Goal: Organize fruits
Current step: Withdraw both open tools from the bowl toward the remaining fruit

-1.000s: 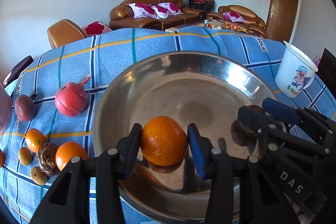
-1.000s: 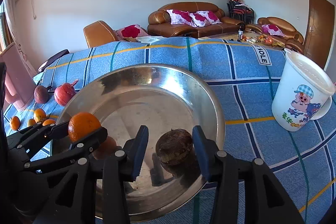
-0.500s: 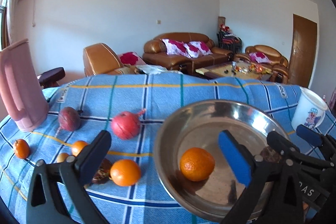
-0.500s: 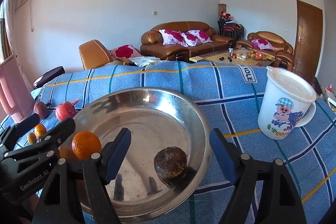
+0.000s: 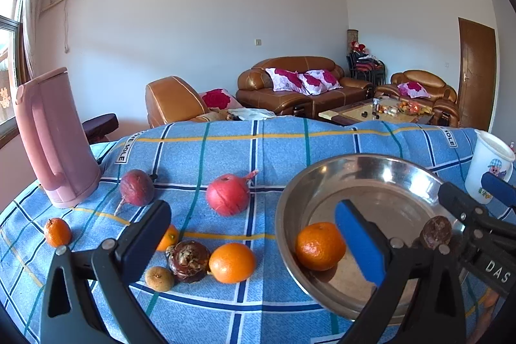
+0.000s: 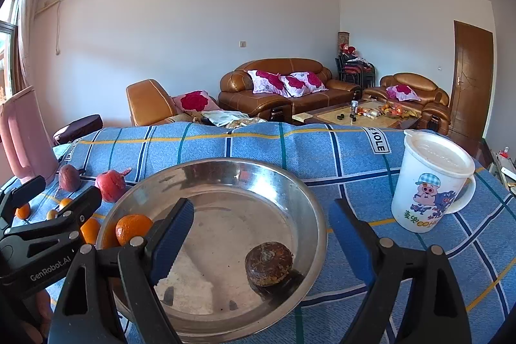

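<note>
A table covered by a blue checked cloth (image 5: 277,147) fills the foreground, with a living room of brown sofas behind it. A wide steel bowl (image 6: 290,182) sits on the cloth. Inside it, an orange (image 6: 132,228) rests against the left wall and a dark brown fruit (image 6: 269,263) lies toward the front right.

A tall pink jug (image 5: 53,137) stands at the far left, and a white mug with a cartoon pig (image 6: 429,182) stands to the right of the bowl.

The left gripper (image 5: 254,237) is wide open with nothing between its jaws. The right gripper (image 6: 261,234) has just been opening; its jaws stand apart above the bowl, clear of the brown fruit.

Loose on the cloth left of the bowl lie a red pomegranate (image 5: 227,194), a dark red fruit (image 5: 137,187), a second orange (image 5: 232,261), a brown withered fruit (image 5: 188,260) and a small tangerine (image 5: 57,231).
</note>
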A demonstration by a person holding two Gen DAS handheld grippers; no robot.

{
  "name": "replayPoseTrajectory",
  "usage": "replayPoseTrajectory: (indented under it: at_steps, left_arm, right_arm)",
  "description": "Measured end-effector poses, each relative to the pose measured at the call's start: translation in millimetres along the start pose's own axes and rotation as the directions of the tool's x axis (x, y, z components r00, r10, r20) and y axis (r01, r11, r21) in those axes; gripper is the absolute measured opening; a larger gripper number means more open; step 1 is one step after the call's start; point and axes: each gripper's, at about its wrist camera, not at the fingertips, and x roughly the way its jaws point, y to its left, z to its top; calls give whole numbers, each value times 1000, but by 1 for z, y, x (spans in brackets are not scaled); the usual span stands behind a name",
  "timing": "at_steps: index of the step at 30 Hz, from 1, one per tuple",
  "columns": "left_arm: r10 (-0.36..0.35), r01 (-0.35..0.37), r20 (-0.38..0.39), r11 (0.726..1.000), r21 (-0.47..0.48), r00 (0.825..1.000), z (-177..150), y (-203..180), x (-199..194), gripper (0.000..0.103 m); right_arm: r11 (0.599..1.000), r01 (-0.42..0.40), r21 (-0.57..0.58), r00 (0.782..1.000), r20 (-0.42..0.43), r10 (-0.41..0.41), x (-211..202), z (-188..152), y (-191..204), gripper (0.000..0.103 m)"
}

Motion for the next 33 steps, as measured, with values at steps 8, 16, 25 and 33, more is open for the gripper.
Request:
replayPoseTrajectory:
  at_steps: [8, 16, 25, 33]
  left_arm:
    - [7, -7, -6, 1000, -7, 1000, -7, 9, -6, 103]
    - [4, -4, 4, 1000, -6, 1000, -11, 15, -13, 103]
    - [-12, 12, -6, 1000, -5, 1000, -14, 24, -18, 103]
    - [-11, 11, -30, 1000, -15, 999, -18, 41, -20, 103]
  right_arm:
    - [999, 52, -1, 999, 16, -52, -5, -2, 3, 87]
    - [995, 100, -2, 994, 43, -100, -15, -3, 7, 87]
    - [992, 125, -16, 991, 57, -124, -24, -5, 19, 87]
    - [995, 99, -10, 994, 52, -98, -33, -10, 33, 87]
